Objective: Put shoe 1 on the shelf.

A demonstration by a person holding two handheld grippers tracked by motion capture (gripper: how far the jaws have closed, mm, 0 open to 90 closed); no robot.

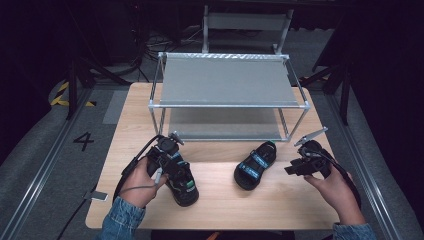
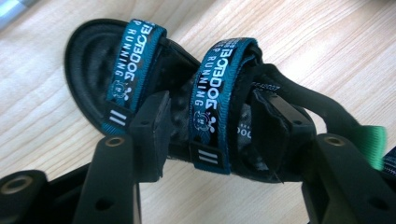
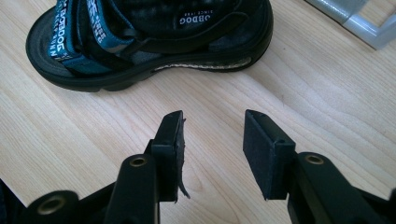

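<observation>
My left gripper (image 2: 212, 121) sits apart around a sandal (image 2: 187, 98) strap reading "BOBDOG RUNNING"; my right gripper (image 3: 212, 140) is apart over the worktop (image 3: 327, 93).

A: What is on the pale wooden table (image 1: 220, 200)?
B: Two black sandals with teal straps, one at left (image 1: 182, 180), one at right (image 1: 256, 164); one grey metal two-shelf rack (image 1: 225, 82); two black handheld grippers, left (image 1: 170, 150) and right (image 1: 296, 166)
</observation>
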